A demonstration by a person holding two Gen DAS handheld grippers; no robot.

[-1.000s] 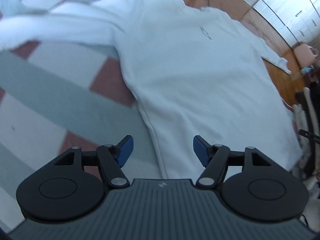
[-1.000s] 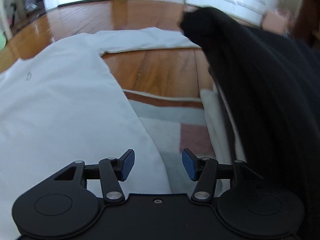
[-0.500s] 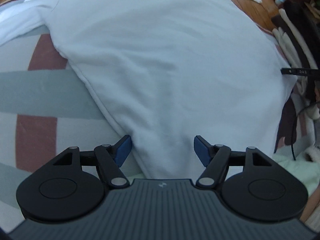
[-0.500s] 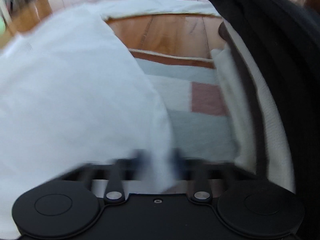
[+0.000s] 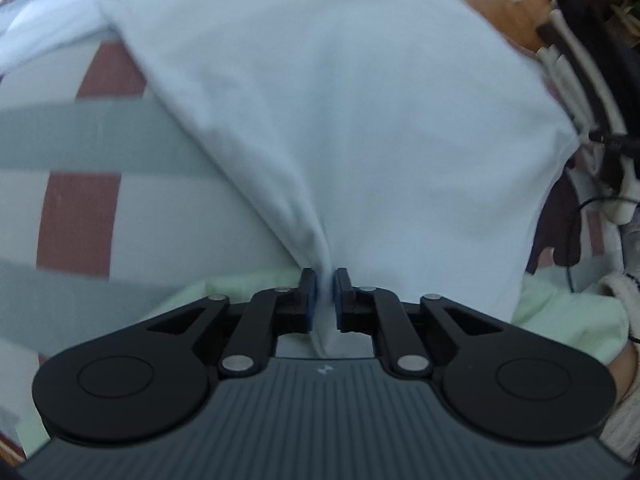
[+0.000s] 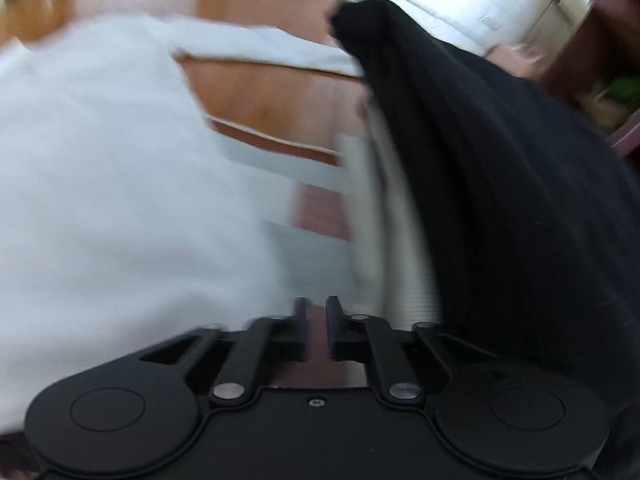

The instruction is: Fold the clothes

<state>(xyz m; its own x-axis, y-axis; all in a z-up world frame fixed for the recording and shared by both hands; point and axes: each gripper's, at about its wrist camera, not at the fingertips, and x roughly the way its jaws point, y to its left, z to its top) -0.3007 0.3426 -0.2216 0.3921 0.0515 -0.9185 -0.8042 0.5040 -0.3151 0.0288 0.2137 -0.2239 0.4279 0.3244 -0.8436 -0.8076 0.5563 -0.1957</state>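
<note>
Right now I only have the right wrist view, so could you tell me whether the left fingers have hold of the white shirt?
Observer: Yes. The left gripper is closing, with a bunched fold of the white shirt between its fingers.
Operator: Thank you. What lies under that corner?
Observer: A pale green cloth shows just beneath the shirt's near edge.
Operator: And beyond the shirt's other side?
Observer: A pile of dark and cream striped garments sits right against it.

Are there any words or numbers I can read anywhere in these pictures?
No readable words or numbers.
Small pale mark on the left tool's grey body: a logo, not letters.
White shirt: no print in view.
Black garment: plain.
Right wrist view: blurred.
</note>
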